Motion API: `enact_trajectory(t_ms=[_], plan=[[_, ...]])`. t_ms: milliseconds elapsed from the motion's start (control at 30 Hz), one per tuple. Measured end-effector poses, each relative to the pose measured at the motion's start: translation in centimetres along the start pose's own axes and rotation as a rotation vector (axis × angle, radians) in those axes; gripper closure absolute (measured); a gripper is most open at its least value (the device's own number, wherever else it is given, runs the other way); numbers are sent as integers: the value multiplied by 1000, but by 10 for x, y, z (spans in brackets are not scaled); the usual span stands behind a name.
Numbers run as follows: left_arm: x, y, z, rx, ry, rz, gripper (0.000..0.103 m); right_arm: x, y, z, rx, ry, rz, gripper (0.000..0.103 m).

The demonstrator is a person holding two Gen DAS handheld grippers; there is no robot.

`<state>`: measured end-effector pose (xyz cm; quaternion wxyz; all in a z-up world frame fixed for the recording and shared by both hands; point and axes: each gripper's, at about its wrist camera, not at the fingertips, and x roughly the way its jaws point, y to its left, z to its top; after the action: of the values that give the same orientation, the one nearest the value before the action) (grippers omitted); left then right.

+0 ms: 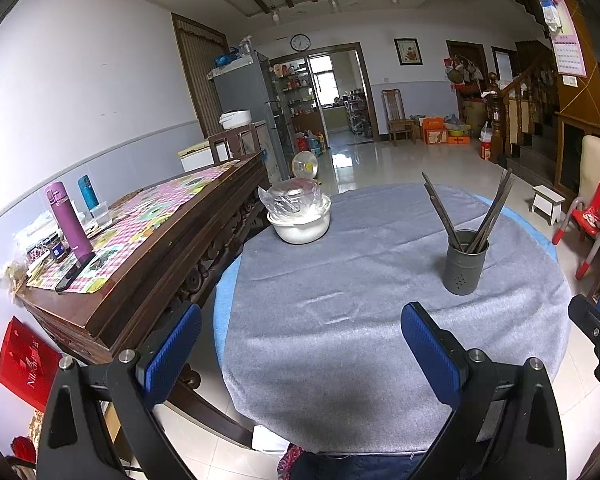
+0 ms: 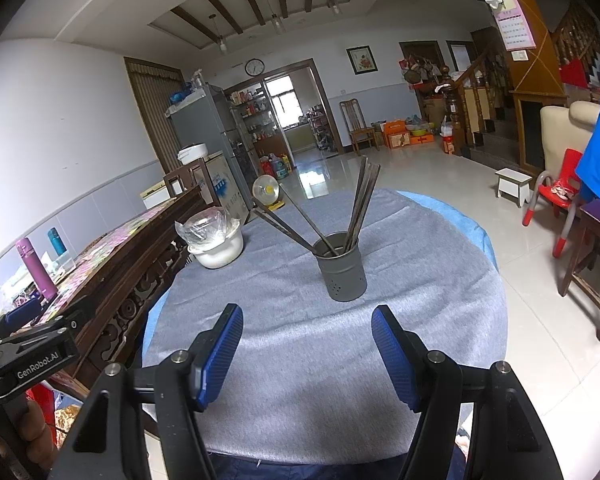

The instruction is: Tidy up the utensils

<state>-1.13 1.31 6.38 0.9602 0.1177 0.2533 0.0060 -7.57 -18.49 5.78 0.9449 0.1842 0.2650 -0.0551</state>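
A round worktop [image 1: 340, 320] covered with a grey cloth carries a dark grey metal holder [image 1: 465, 263] pierced with small holes, standing upright toward the far right of the cloth in the left wrist view and near the middle in the right wrist view. All the chopsticks [image 1: 488, 212] in view stand inside this holder, fanned out in two bunches that lean apart, one to the left and one to the right. Further back on the left of the cloth sits a white bowl [image 1: 300, 228] with clear plastic wrap bunched over its top, well apart from the holder. The left gripper [image 1: 300, 344] hangs over the near part of the cloth with its blue-padded fingers [image 1: 172, 352] spread wide and nothing between them. The right gripper [image 2: 306, 352] also hangs above the cloth, just short of the holder, its fingers [image 2: 220, 356] apart and empty. Beside the worktop on the left stands a dark wooden sideboard [image 1: 172, 256] with a pink checked cover, bearing a purple flask [image 1: 68, 220] and a blue flask [image 1: 87, 191].
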Motion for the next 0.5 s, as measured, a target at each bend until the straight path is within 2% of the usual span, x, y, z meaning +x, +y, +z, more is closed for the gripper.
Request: enact_trajectory(t_ms=[500], plan=[[-2, 0, 1, -3, -1, 3, 3, -2, 0, 6, -12, -6, 5, 32]])
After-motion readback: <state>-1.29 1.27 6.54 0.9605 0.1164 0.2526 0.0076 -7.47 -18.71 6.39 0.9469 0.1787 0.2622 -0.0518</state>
